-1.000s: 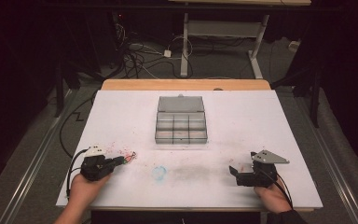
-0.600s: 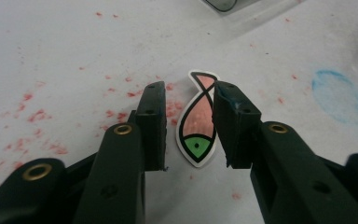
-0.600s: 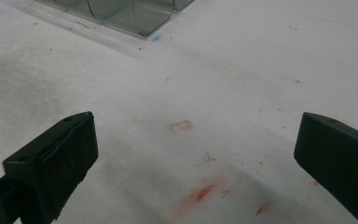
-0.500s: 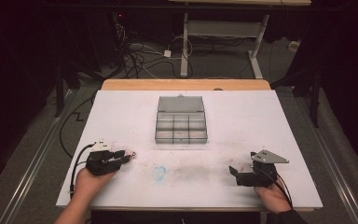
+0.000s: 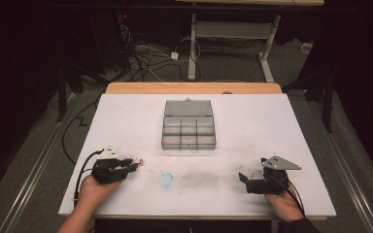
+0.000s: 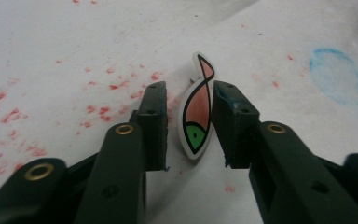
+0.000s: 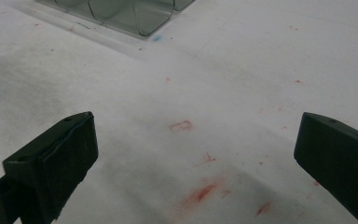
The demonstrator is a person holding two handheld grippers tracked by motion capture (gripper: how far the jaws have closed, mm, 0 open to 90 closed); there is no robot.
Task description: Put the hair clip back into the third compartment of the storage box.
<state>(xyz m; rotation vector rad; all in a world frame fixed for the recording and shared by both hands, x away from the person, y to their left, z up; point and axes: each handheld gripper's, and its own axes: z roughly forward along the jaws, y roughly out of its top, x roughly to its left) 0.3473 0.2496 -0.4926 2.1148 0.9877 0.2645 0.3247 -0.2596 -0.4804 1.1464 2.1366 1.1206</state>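
Resting low at the table's (image 5: 272,126) left edge, the left gripper (image 6: 189,123) has just been closing its jaws around a small fish-shaped piece (image 6: 196,116), not visibly pressing it; the compartment box (image 5: 188,127) sits mid-table; the right gripper (image 7: 196,154) gapes wide on bare surface

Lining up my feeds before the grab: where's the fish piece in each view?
High view: fish, a pale speck at the left gripper's tip, lower left.
Left gripper view: centre, between jaws that have just been closing.
Right gripper view: faces the box corner instead.
Shared landmark: blue ring, right of the fish.
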